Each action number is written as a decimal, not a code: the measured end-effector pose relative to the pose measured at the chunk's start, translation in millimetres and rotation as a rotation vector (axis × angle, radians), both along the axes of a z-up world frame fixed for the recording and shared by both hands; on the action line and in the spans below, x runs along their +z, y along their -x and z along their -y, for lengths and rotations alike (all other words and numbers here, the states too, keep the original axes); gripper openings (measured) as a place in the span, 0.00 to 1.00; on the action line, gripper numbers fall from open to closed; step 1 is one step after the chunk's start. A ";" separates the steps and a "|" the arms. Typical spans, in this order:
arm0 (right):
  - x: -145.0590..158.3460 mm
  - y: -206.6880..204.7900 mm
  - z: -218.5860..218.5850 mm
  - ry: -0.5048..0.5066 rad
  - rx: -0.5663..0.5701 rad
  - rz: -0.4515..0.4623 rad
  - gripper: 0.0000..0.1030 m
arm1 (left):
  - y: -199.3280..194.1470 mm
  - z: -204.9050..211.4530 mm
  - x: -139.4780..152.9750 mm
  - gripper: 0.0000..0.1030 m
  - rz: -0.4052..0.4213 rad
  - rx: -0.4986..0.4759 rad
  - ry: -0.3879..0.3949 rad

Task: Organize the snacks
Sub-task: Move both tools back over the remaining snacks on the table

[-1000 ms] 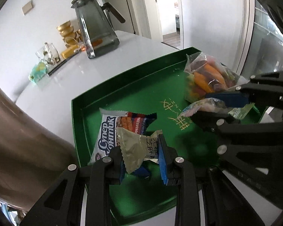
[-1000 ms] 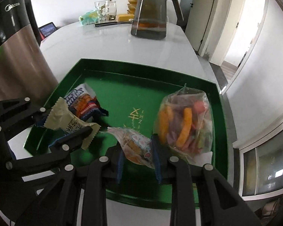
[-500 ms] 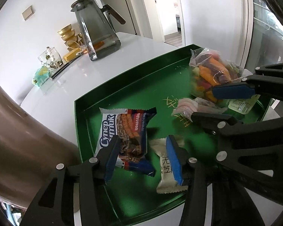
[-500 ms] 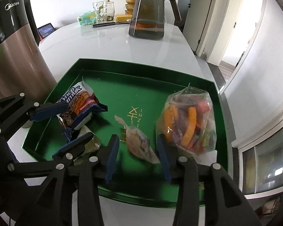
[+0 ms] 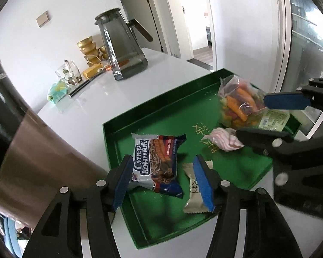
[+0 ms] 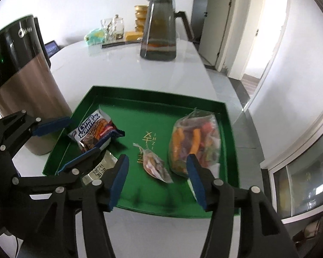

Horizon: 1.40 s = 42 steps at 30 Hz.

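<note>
- While both hover over green tray [image 6: 140,94], left gripper [image 5: 161,180] jaws opening, nothing gripped
- right gripper [image 6: 157,178] opening above small pink packet [image 6: 155,165], empty

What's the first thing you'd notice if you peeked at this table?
The bright green tray on the white table, with four snacks lying in it. The clear bag of colourful candy at its right side pops most, and a dark glass pitcher stands behind. In front, the left gripper and right gripper are opening, holding nothing.
</note>
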State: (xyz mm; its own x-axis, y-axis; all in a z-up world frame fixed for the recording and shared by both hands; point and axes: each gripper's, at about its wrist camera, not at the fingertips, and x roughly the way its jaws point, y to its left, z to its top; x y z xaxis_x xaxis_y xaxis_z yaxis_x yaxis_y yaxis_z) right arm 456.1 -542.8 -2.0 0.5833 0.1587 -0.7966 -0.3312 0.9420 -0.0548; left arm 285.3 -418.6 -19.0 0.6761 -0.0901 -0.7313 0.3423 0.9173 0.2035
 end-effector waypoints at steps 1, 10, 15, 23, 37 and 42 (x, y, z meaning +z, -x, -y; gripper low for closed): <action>4.3 3.2 2.5 -0.002 -0.009 0.008 0.56 | 2.3 -1.0 2.0 0.51 0.004 -0.001 0.005; 88.2 50.4 26.3 0.022 -0.104 0.206 0.56 | 55.7 -34.3 62.1 0.51 0.114 -0.016 0.102; 163.6 98.8 33.8 -0.031 -0.124 0.373 0.56 | 98.4 -94.9 115.2 0.59 0.222 0.024 0.177; 218.3 162.7 6.0 -0.032 -0.081 0.488 0.57 | 154.3 -238.7 149.2 0.64 0.373 0.247 0.088; 182.2 199.1 -136.4 -0.098 0.076 0.381 0.57 | 205.3 -465.9 153.0 0.78 0.464 0.695 0.011; 147.4 196.0 -191.5 -0.148 0.107 0.279 0.58 | 195.9 -472.0 113.2 0.78 0.363 0.630 0.025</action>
State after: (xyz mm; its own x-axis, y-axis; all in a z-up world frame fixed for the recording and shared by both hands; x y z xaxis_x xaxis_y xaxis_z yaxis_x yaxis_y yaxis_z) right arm 260.1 -351.3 145.4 0.7494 0.3332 -0.5722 -0.4204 0.9071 -0.0224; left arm 89.4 53.4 94.2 0.8049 0.3826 -0.4535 -0.3377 0.9239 0.1801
